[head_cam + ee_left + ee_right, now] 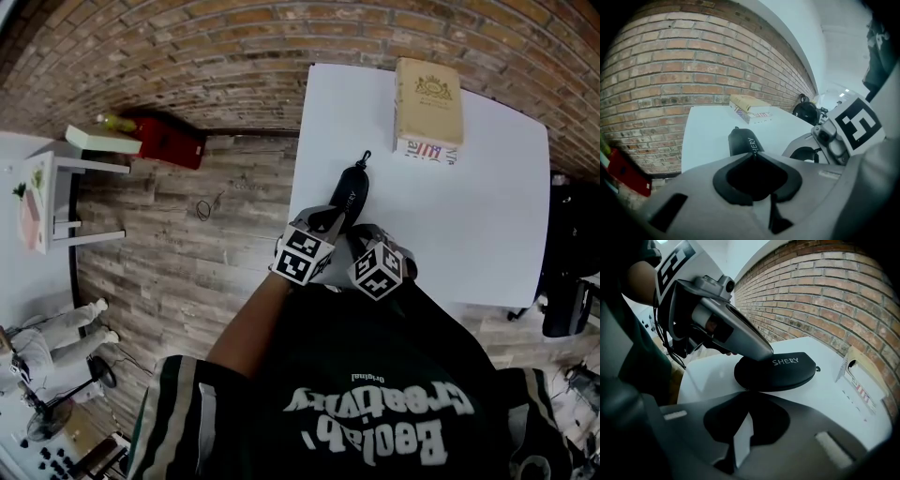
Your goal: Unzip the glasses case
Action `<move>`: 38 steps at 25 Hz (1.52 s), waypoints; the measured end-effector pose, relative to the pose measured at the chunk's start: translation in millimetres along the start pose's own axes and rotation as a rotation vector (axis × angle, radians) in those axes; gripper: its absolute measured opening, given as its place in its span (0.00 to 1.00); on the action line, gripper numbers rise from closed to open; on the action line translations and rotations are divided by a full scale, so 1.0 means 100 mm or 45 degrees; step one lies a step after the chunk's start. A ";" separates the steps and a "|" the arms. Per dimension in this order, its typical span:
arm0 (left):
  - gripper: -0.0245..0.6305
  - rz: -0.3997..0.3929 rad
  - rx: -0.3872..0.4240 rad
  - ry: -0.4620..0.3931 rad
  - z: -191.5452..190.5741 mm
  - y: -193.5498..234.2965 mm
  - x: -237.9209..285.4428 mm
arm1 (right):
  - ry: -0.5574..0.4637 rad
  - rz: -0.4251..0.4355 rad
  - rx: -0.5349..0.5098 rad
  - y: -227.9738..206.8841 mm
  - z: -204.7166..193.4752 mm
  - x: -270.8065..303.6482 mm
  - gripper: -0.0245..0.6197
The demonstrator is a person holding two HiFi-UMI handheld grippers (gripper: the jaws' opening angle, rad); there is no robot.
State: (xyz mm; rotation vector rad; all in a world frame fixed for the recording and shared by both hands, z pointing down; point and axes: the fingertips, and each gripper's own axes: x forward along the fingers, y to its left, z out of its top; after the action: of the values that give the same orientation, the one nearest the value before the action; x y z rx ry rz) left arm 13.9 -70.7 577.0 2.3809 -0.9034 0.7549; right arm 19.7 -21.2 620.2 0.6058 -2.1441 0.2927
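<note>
With the glasses case (780,371) lying on the tabletop (825,404), the left gripper (753,154) pinched on its near end and the right gripper (746,393) clenched empty right beside it, the smart move looked like pinning it steady while the right hunted for the zipper pull.

The black, rounded glasses case (349,195), lettered SHERY in white, lies flat near the white table's (487,206) left edge, apparently zipped shut
</note>
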 end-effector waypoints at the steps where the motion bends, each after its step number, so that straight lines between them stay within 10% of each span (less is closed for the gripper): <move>1: 0.09 0.001 0.000 -0.002 0.00 0.00 0.00 | 0.000 -0.009 0.002 -0.01 0.00 0.00 0.06; 38: 0.09 0.000 -0.028 0.014 0.00 0.02 -0.01 | -0.007 -0.184 0.083 -0.63 -0.01 -0.04 0.06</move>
State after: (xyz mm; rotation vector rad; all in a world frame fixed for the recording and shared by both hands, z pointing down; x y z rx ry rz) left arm 11.6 -71.2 577.0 2.3553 -0.9026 0.7531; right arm 54.8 -73.5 617.0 0.7957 -2.0902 0.2826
